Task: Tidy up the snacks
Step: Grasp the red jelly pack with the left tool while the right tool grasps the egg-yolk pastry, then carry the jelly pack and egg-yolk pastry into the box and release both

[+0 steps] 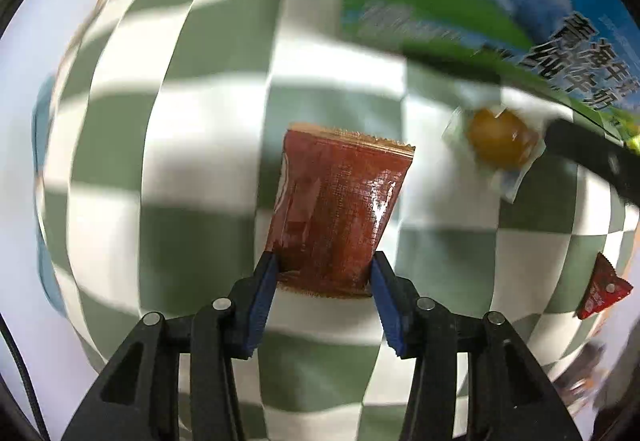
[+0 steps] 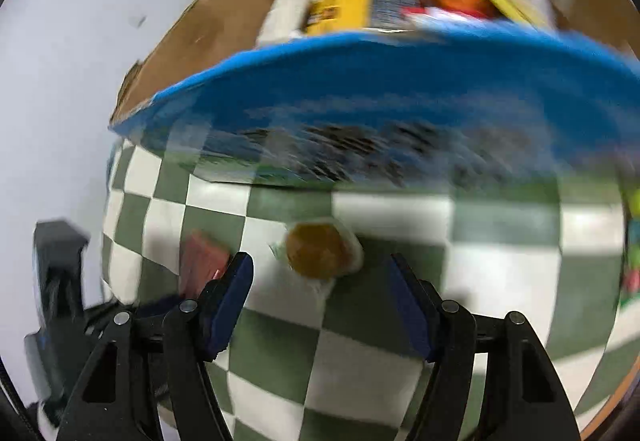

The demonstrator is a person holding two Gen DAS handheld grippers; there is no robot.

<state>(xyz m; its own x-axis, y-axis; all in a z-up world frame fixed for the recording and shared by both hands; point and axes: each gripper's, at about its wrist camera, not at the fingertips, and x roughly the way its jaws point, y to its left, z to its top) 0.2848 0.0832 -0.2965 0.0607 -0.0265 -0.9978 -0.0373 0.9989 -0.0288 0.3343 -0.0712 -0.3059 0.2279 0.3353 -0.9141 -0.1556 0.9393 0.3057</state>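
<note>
Two wrapped snacks on green-and-white checked cloth (image 1: pixel 192 145). Left gripper (image 1: pixel 324 273) pinching flat brown-red foil sachet (image 1: pixel 340 209) at its lower end between blue ribbed pads (image 1: pixel 262 305); glossy, crimped serrated edges. Right gripper (image 2: pixel 320 269) spread wide, holding nothing, around round amber candy (image 2: pixel 318 251) in clear wrapper (blurred). Beyond: blue printed carton (image 2: pixel 360 93), cardboard box (image 2: pixel 224 17) with more packets.
</note>
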